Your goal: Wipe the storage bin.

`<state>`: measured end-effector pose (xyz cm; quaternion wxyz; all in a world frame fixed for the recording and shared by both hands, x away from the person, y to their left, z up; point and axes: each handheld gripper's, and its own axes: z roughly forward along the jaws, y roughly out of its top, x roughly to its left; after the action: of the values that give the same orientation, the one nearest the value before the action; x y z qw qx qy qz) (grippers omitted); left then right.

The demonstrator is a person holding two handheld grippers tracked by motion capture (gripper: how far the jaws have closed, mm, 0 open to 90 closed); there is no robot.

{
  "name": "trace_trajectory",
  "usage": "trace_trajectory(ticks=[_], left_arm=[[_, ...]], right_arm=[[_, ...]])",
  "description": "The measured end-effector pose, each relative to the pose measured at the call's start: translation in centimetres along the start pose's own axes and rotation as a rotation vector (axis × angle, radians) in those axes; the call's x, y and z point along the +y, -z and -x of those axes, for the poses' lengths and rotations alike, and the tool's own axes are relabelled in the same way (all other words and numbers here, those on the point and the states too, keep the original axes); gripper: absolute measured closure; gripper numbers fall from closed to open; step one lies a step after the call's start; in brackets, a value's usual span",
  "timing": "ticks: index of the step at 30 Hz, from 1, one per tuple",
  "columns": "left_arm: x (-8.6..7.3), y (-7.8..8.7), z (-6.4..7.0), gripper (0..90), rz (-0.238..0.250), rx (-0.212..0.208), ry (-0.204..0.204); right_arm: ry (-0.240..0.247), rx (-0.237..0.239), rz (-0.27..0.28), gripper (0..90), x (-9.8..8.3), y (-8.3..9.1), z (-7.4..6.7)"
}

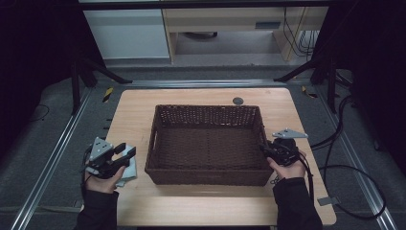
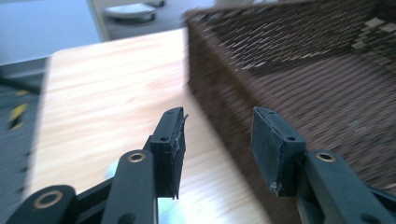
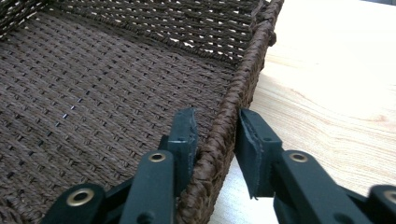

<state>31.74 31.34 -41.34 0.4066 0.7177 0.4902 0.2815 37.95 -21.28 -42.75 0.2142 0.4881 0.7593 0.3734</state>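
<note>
A: Starting nearest. Both forearms are coming in from the table's near edge, sleeves dark. The left hand is holding the left gripper (image 1: 125, 154) low over the near left corner of the table (image 1: 210, 208), pointing toward the basket (image 1: 208, 178). A pale flat thing (image 1: 130, 171) is lying on the wood just under it; too small to tell what it is.

B: Fingers on that side?

A: Spread apart, nothing between them. In the left gripper view the left gripper (image 2: 217, 135) is showing bare wood in the gap, the basket's (image 2: 299, 84) outer wall just beyond and to one side. Apart from it, not touching.

B: And the right?

A: The right gripper (image 1: 263, 148) is sitting at the basket's right wall, the hand behind it, wrist roughly level. In the right gripper view the right gripper (image 3: 215, 135) is straddling the woven rim (image 3: 236, 98): one pad inside the basket, one outside over the wood. The inner pad is pressing the weave; the outer looks against it too, so I'm reading it as clamped on the rim.

B: Progress?

A: My guess is early. The basket is resting mid-table, empty, flat on the wood. One side is being gripped; the left side is not yet taken, so any two-handed lift or shift is still ahead.
</note>
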Motion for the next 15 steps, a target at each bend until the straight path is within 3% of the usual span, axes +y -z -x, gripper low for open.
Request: trace_trajectory(ticks=[4,8,11,15], left_arm=[[-1.8,0.2,-1.8,53.2,-0.052,0.055,0.002],[-3.1,-0.4,-3.3,51.2,-0.094,0.071,0.021],[-3.7,-1.2,-3.7,51.4,-0.133,0.070,0.027],[-4.3,-2.4,-3.6,51.6,-0.195,0.069,-0.012]], right_arm=[[0.019,-0.021,-0.011,71.0,0.1,0.0,-0.3],[0.014,-0.020,-0.009,70.6,0.0,0.1,-0.3],[0.000,-0.012,-0.004,69.8,0.0,0.1,-0.2],[0.001,-0.013,-0.002,68.8,0.0,0.1,-0.2]])
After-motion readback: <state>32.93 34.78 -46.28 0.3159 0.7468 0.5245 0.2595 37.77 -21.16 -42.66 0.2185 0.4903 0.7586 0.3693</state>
